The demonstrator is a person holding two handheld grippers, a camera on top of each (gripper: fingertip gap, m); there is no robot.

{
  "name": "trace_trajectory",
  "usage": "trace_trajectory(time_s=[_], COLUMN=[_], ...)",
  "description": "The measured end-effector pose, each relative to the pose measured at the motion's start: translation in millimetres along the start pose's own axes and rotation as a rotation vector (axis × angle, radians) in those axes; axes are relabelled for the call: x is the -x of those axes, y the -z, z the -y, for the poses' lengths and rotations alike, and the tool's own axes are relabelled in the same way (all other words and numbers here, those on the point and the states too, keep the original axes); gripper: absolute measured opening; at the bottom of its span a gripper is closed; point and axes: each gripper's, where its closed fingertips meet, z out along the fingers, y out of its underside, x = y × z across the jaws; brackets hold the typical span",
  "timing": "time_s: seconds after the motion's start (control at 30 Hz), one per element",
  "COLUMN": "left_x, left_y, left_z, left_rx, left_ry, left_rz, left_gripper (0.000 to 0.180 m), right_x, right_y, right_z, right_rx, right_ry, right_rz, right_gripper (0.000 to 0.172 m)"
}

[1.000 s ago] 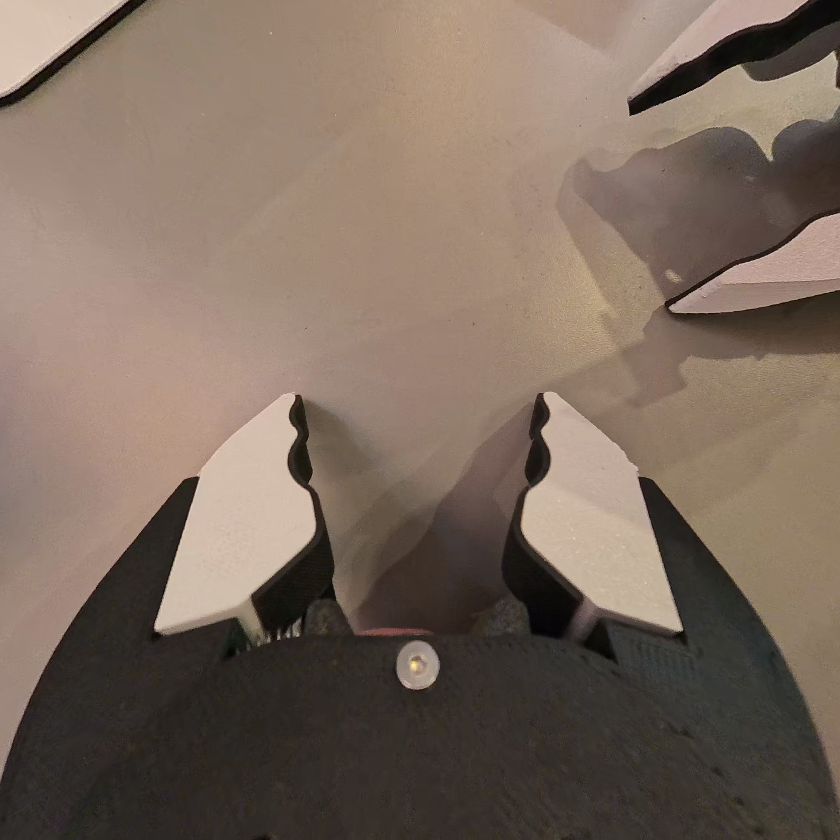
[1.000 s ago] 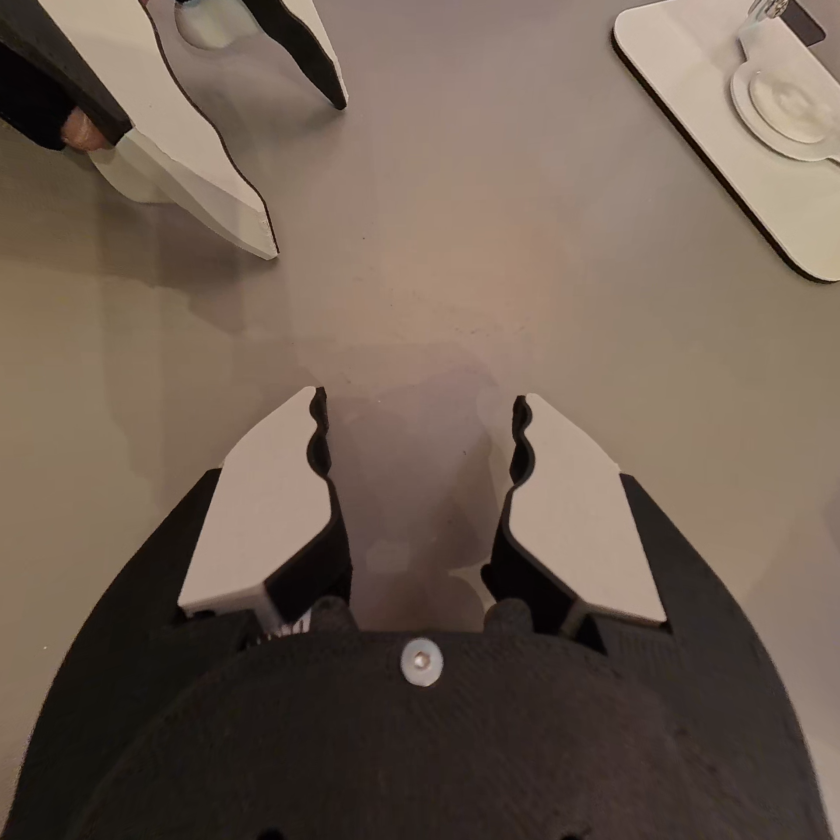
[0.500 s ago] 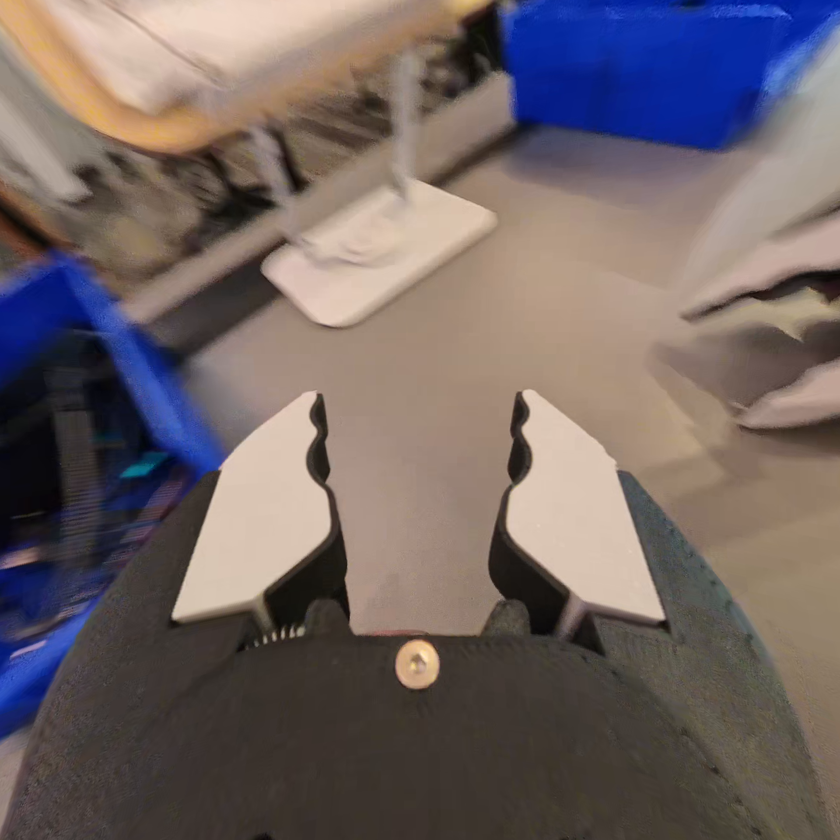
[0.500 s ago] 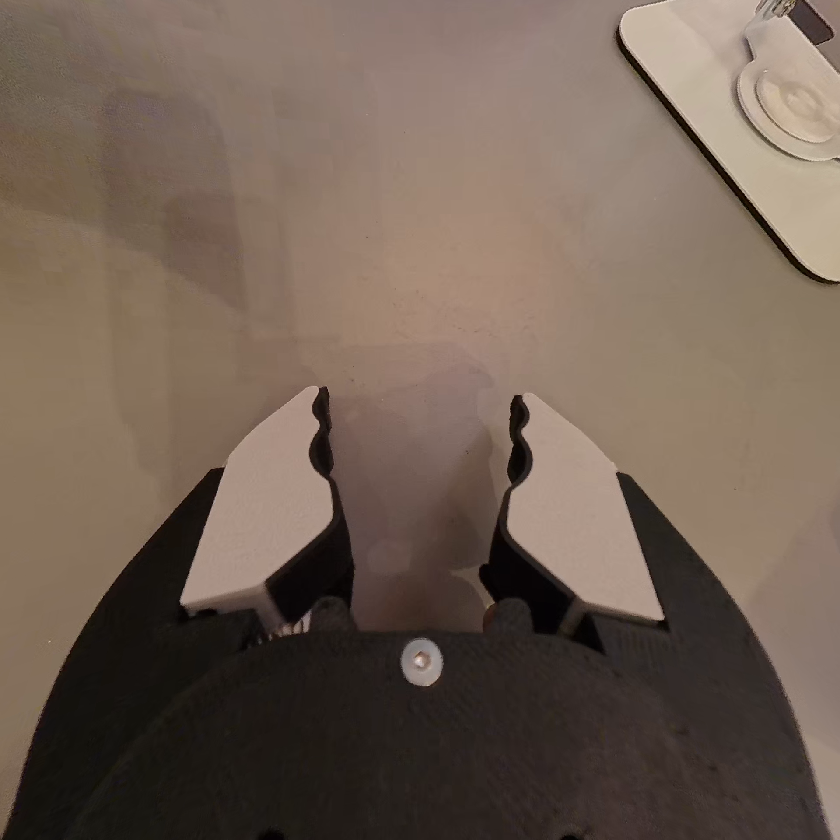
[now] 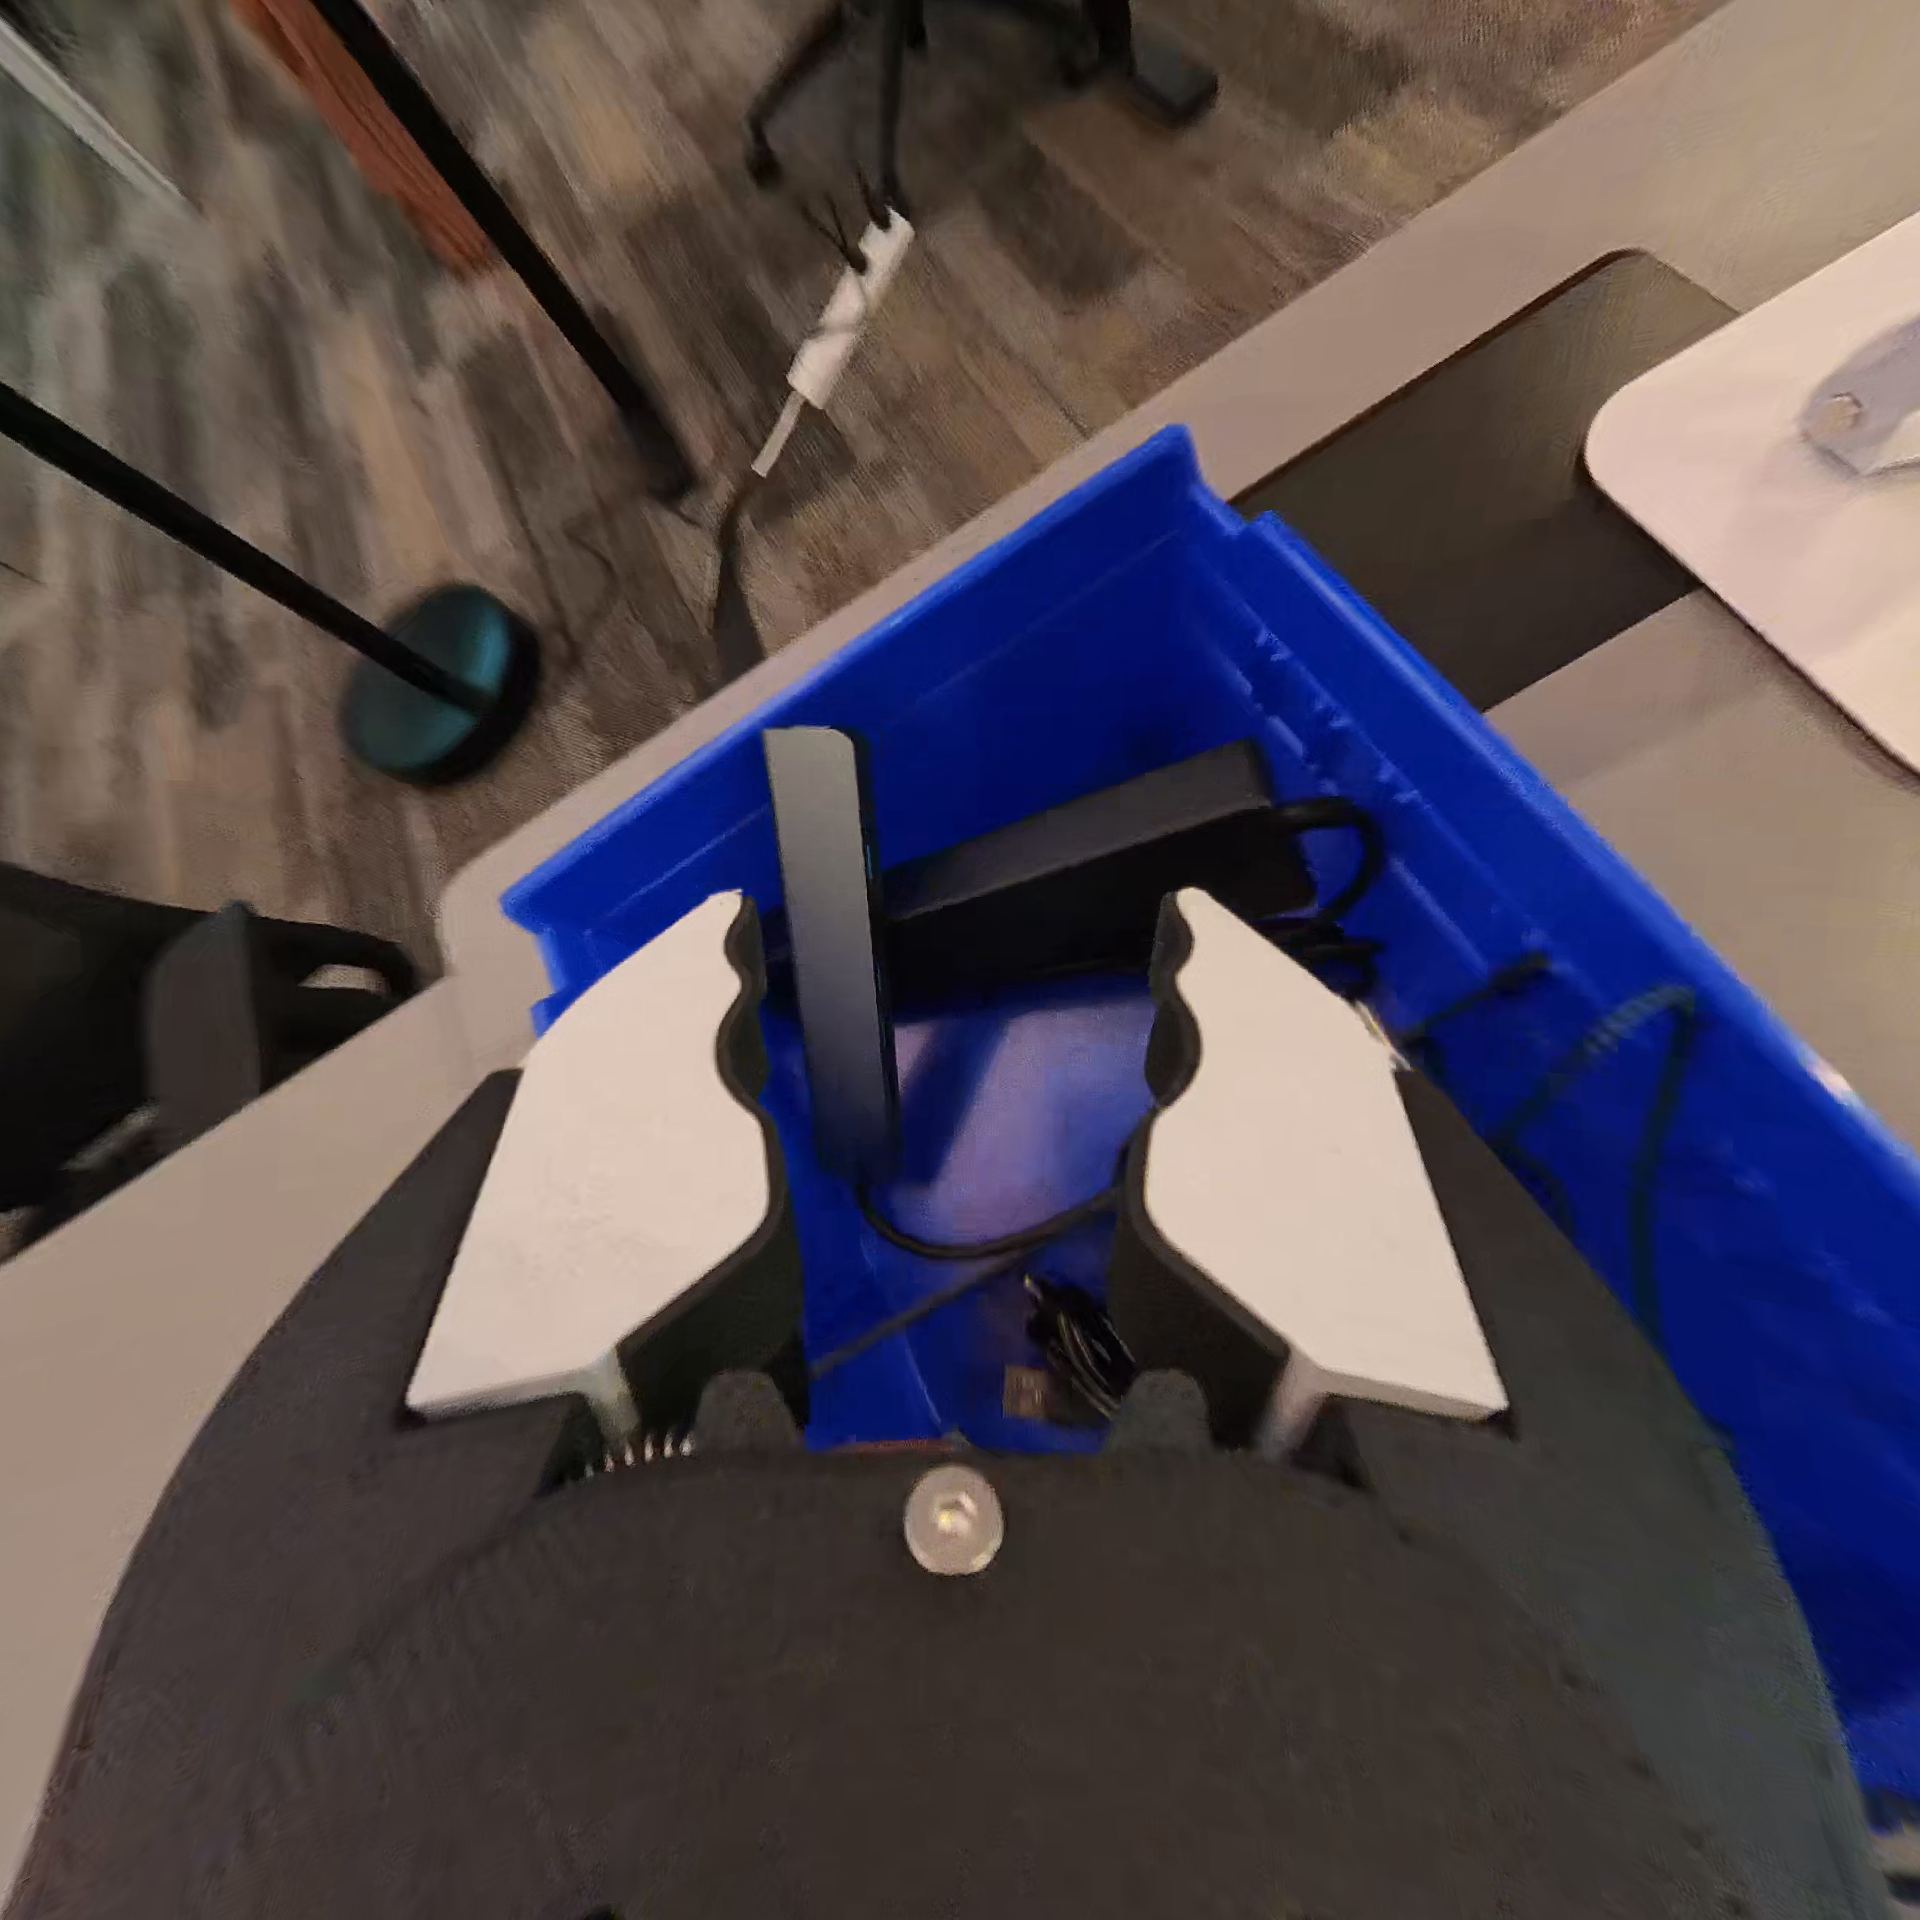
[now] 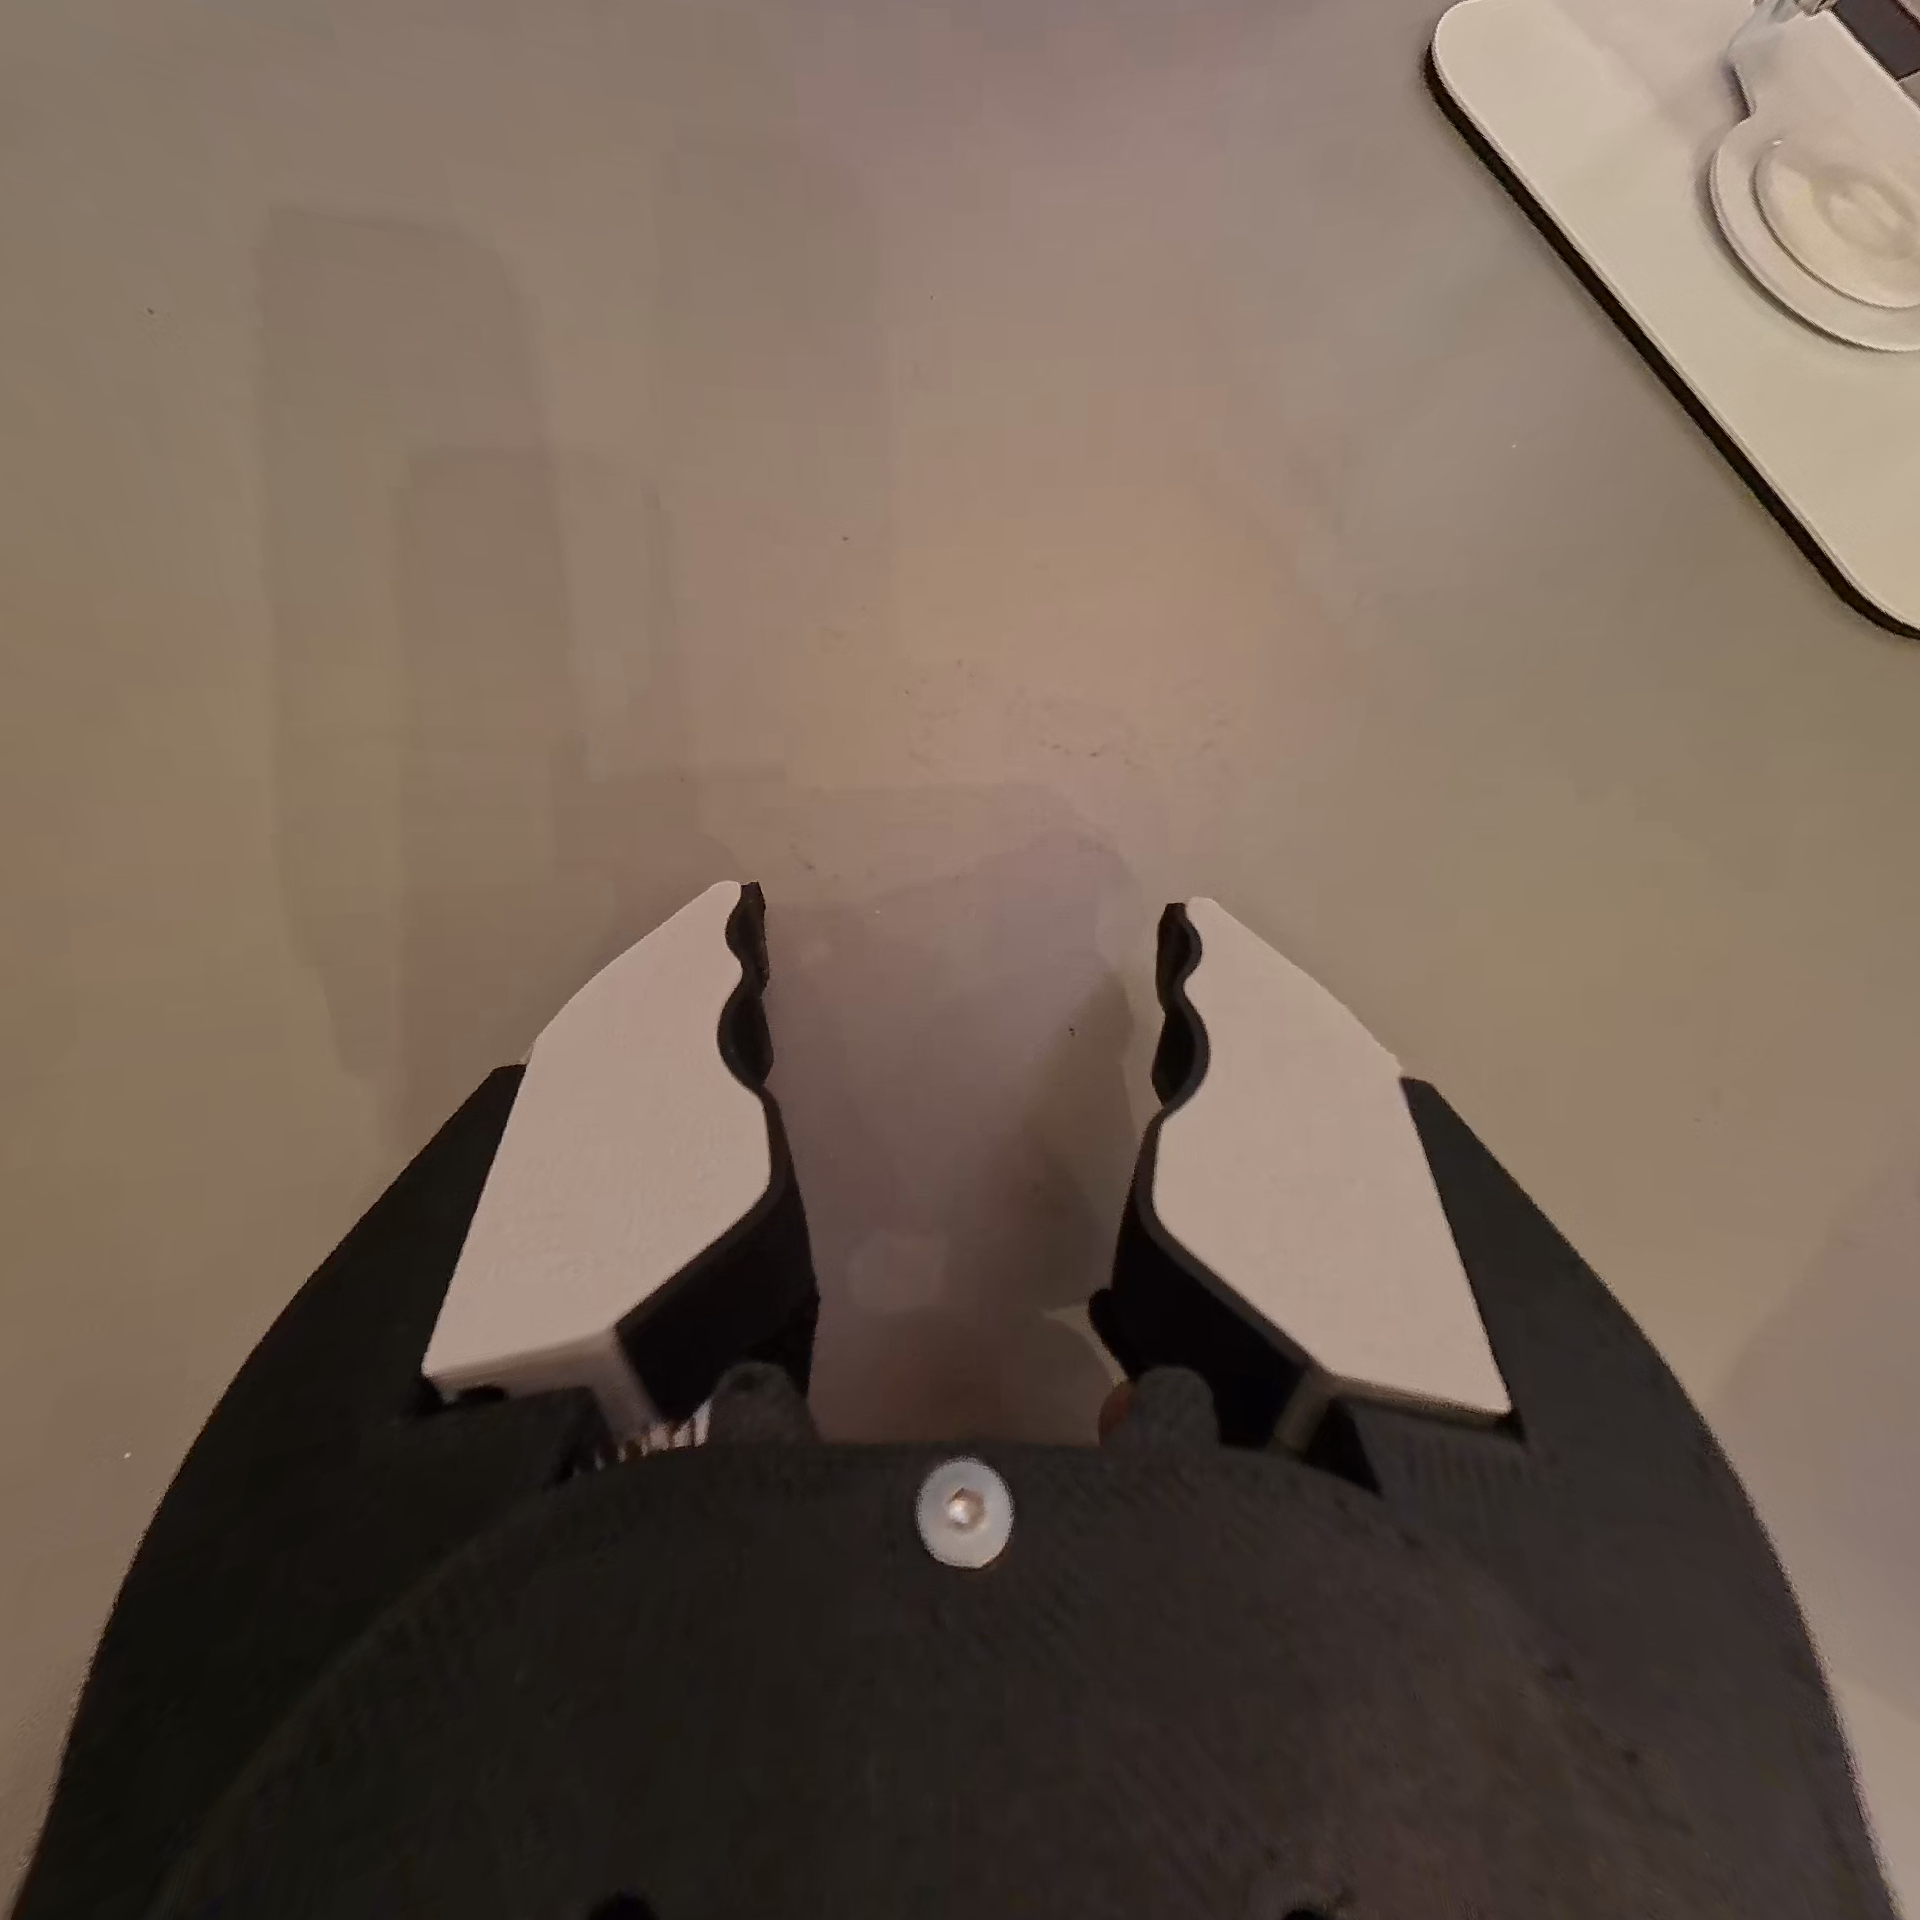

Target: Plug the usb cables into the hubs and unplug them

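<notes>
USB hubs, two dark slim ones, lay inside a blue plastic bin (image 5: 1039, 644) at the table's (image 5: 260, 1195) edge. One hub (image 5: 831, 935) stood almost upright, leaning against the bin's back wall; the other hub (image 5: 1091, 862) lay tilted across behind it, reaching toward the bin's right wall. Thin black cables (image 5: 977, 1242) looped over the bin floor, with more coiled by the right wall (image 5: 1340, 862) and a small bundle with a plug near the front (image 5: 1070, 1351).

Left gripper (image 5: 951, 914) hovered over the bin, spread wide, gripping nothing. Upright hub appeared between the white fingers (image 5: 623, 1122), close by the left one, with a sliver of blue showing between pad and hub; right pad well clear of it. View slightly blurred.

Right gripper (image 6: 961, 904) hung over bare grey table (image 6: 935, 416), likewise spread wide, with only tabletop between its fingertips. White flat stand base (image 6: 1579, 260) sat at the upper right corner, well apart from the gripper; likely the same kind of base (image 5: 1787, 540) showed right of the bin in the left view.

Patterned carpet (image 5: 312, 364), a black pole on a round foot (image 5: 442, 681) and a white power strip (image 5: 842, 312) seen beyond the table.
</notes>
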Motion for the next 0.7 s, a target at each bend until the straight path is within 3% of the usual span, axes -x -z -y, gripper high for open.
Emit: trace_trajectory(time_s=[0.07,0.23,0.37,0.4,0.53,0.7], left_x=[2,25,26,26,25,28], left_y=[-26,-70,-86,-87,-82,-42], left_z=[-4,-23,-25,-25,-16,28], left_rx=[0.063,0.229,0.251,0.254,0.22,0.05], left_ry=[0.025,0.063,0.118,0.118,0.099,0.096], left_rz=[-0.081,-0.076,-0.148,-0.156,-0.171,-0.15], left_gripper=[0.07,0.071,0.044,0.035,0.034,0.033], right_x=[0,-1,-2,-2,-1,-1], right_y=[0,-1,-1,-1,-1,-1], right_z=[0,0,0,0,0,0], right_rx=[0.0,0.0,0.002,0.001,0.001,0.001], right_ry=[0.002,0.004,-0.001,0.003,0.006,0.005], right_rz=[0.005,0.013,0.02,0.022,0.026,0.029], right_gripper=[0.068,0.063,0.061,0.06,0.057,0.057])
